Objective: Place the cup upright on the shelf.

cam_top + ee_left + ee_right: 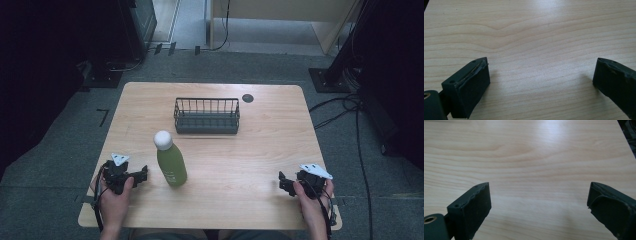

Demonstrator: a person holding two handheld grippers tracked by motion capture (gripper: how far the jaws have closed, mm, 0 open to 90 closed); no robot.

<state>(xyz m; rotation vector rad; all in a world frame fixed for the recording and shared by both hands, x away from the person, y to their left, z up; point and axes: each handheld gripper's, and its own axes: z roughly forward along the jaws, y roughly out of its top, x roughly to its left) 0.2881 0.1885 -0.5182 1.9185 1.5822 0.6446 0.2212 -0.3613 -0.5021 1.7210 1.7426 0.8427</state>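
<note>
Wooden tabletop [260, 150], nothing started yet as I judge it: near its front edge the left gripper [141, 174] and right gripper [283, 183] both rest spread, gripping nothing. The green bottle [170, 161] stands upright just beside the left one; farther back sits the wire basket [206, 116], unfilled.

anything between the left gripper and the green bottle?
Nothing. In the high view the left gripper sits just left of the green bottle, with bare table in the short gap. Left gripper view has open jaws over bare wood.
</note>
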